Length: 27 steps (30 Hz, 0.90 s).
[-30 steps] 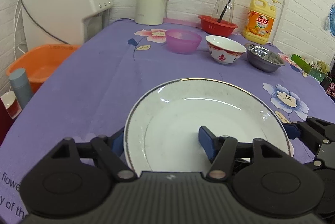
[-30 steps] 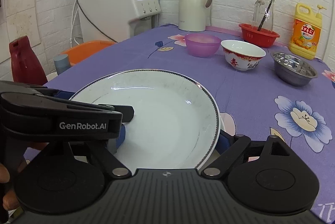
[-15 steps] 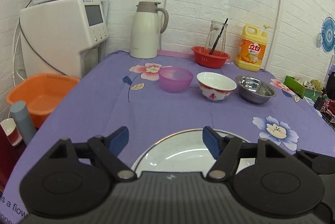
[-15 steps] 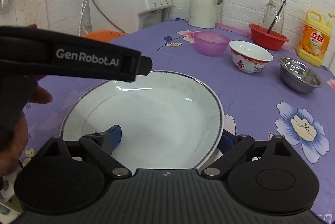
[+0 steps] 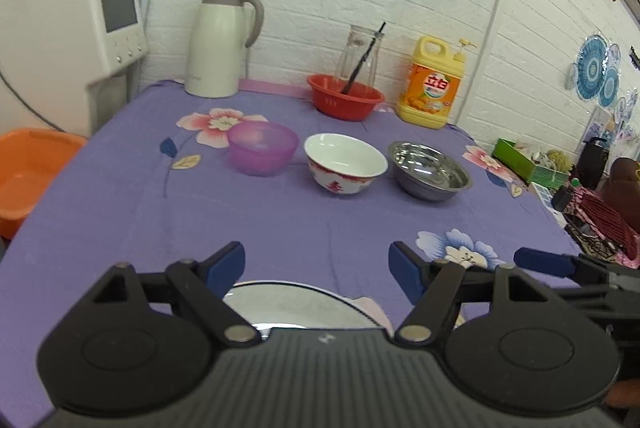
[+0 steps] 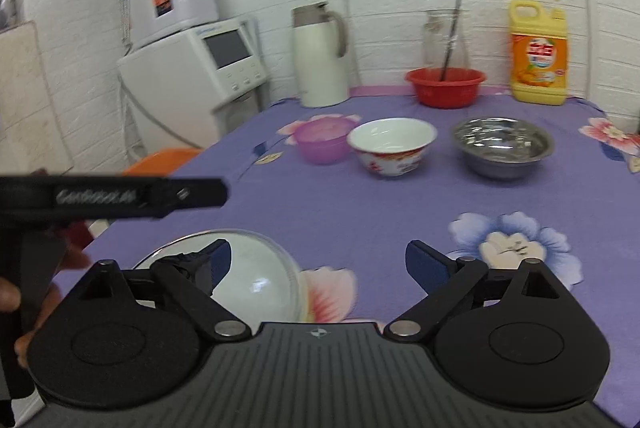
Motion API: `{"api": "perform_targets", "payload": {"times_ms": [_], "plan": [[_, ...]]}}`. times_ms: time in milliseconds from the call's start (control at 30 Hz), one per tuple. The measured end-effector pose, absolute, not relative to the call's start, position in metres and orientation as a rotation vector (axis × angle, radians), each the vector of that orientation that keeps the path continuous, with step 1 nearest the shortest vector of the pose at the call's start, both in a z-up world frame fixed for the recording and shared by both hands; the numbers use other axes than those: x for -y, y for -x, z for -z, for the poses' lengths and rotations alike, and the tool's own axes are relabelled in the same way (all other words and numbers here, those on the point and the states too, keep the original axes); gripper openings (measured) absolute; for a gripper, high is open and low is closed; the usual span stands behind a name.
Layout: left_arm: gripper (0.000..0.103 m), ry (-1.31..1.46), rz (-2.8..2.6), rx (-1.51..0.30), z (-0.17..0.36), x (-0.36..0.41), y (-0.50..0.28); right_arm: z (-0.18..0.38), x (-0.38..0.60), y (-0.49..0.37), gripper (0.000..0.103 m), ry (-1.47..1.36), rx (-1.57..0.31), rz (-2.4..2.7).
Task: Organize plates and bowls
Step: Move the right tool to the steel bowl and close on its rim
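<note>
White plate [image 5: 296, 304] lies flat on my purple worktop [image 5: 280, 220]; my left tool [image 5: 316, 264] and right tool [image 6: 318, 260] both gape wide, holding nothing

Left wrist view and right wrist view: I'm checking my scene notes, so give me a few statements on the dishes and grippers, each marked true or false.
1. Three bowls stand in a row: translucent purple plastic bowl, white ceramic bowl with red pattern, stainless steel bowl. True.
2. The left gripper clamps the white gold-rimmed plate. False: it is open, above the plate.
3. The right gripper is open. True.
4. The red plastic basin is stacked inside the steel bowl. False: it stands apart, near the wall.
</note>
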<state>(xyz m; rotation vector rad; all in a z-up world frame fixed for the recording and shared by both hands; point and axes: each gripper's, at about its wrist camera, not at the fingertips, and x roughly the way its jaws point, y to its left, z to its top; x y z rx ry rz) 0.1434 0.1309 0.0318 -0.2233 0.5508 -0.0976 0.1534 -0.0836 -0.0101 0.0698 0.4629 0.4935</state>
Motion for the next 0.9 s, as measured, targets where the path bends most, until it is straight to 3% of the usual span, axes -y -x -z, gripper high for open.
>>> {"api": "perform_targets", "payload": {"times_ms": [400, 600, 900], "plan": [[0.072, 0.267, 0.375, -0.622, -0.065, -0.049, -0.292, 0.005, 0.195, -0.270, 0.103, -0.083, -0.491, -0.229], [0.071, 0.392, 0.423, -0.730, -0.054, -0.026, -0.375, 0.016, 0.210, -0.330, 0.103, -0.082, -0.538, -0.220], [0.069, 0.186, 0.342, -0.854, -0.018, -0.006, -0.489, 0.028, 0.203, -0.386, 0.103, -0.036, -0.593, -0.278]]}}
